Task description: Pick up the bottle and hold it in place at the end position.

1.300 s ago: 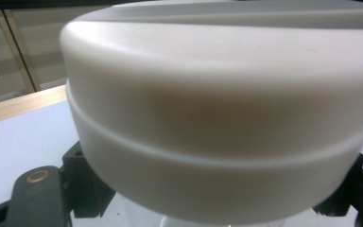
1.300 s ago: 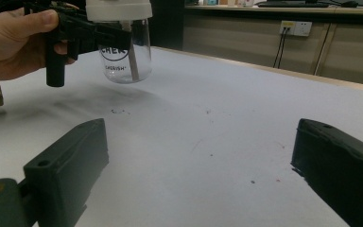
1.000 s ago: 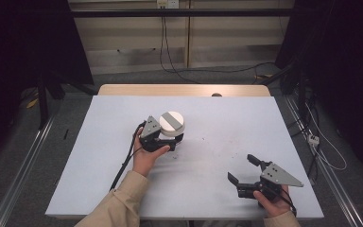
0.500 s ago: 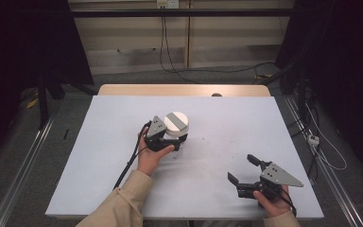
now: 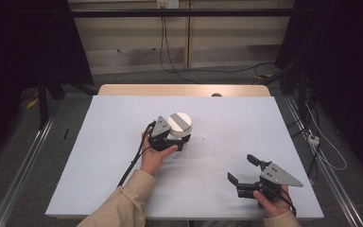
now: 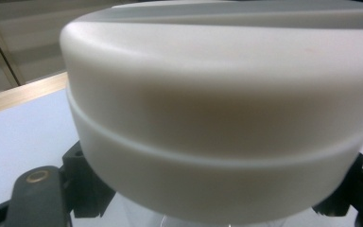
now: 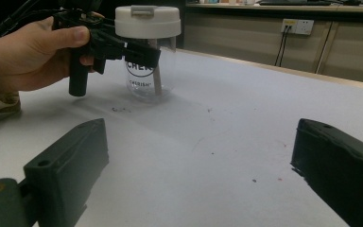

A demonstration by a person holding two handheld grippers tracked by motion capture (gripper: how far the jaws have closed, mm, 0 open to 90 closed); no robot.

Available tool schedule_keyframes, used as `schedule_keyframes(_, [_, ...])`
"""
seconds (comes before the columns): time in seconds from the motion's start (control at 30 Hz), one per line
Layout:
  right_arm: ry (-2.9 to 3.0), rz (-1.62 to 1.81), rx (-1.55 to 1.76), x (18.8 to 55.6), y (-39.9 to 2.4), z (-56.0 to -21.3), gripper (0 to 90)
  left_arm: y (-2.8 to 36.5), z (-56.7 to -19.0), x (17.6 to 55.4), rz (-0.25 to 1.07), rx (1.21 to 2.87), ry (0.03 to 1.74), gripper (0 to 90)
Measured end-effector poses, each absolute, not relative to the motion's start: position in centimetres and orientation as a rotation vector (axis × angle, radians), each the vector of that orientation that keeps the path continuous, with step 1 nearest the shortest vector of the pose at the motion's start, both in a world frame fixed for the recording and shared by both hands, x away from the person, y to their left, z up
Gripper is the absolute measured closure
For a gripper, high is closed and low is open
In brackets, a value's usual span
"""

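The clear jar [image 7: 146,71] is pinched below its white lid [image 5: 179,124] by the left gripper [image 5: 169,141]. Smooth plastic, likely light and slippery. The right gripper [image 5: 246,172] fingers are spread, empty.

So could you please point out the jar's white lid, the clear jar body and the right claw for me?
white lid [image 5: 180,122], high view, its top face.
clear jar body [image 7: 144,78], right gripper view, its printed wall.
right claw [image 5: 244,169], high view, midway between its tips.

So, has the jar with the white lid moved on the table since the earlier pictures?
Yes. In the high view the jar, gripped by the left gripper, has shifted slightly to the right and toward the person, judged against the table's far wooden edge.
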State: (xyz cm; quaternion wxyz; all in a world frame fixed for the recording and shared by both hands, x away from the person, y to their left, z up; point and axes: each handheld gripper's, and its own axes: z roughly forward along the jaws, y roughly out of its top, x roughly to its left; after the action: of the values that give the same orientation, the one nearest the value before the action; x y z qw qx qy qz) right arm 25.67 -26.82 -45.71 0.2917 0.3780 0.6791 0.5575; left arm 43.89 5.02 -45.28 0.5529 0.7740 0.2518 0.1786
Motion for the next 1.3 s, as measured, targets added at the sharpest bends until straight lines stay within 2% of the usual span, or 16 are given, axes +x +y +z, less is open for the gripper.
schedule_keyframes(1.3, [1.819,1.457,1.03,26.8,-26.3,-45.8,3.8,4.3,-46.1,44.4,0.437,1.84,0.588,18.7])
